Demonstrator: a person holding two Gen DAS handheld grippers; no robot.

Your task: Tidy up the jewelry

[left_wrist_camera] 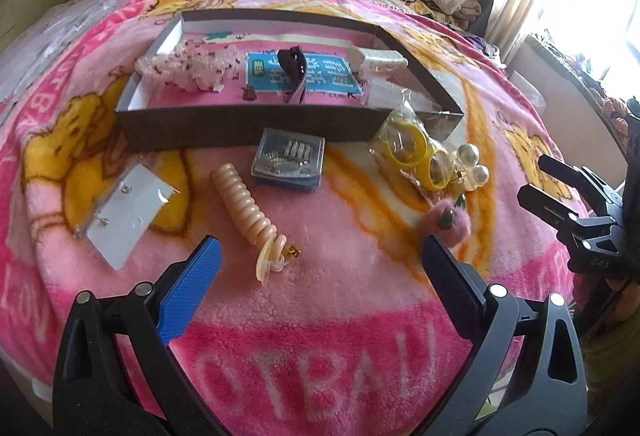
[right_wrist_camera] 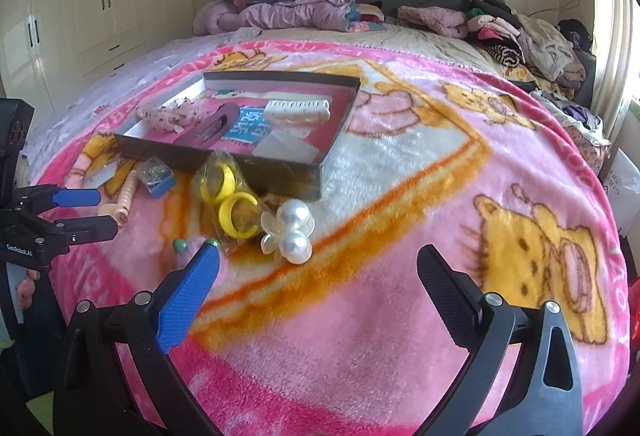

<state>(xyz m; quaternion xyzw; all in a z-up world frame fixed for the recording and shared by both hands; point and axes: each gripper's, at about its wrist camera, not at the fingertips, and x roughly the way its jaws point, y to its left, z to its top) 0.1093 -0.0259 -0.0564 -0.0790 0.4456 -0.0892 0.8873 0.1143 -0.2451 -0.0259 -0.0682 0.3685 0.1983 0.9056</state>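
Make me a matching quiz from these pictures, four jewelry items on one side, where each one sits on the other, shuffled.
Items:
1. spiral hair tie
2. dark hair claw
3. pearl clip
4. yellow rings

Places:
A. inside the box
B. in a clear bag against the box's front wall
C. on the blanket ahead of the left tongs
D. loose on the blanket beside the bag

Pairs: 1-C, 2-A, 3-D, 4-B

Jewelry scattered before a shallow box (left_wrist_camera: 248, 124)

A spiral hair tie (left_wrist_camera: 244, 196), bagged yellow rings (left_wrist_camera: 412, 152) and pearl clip (right_wrist_camera: 294, 228) are laid on the blanket.
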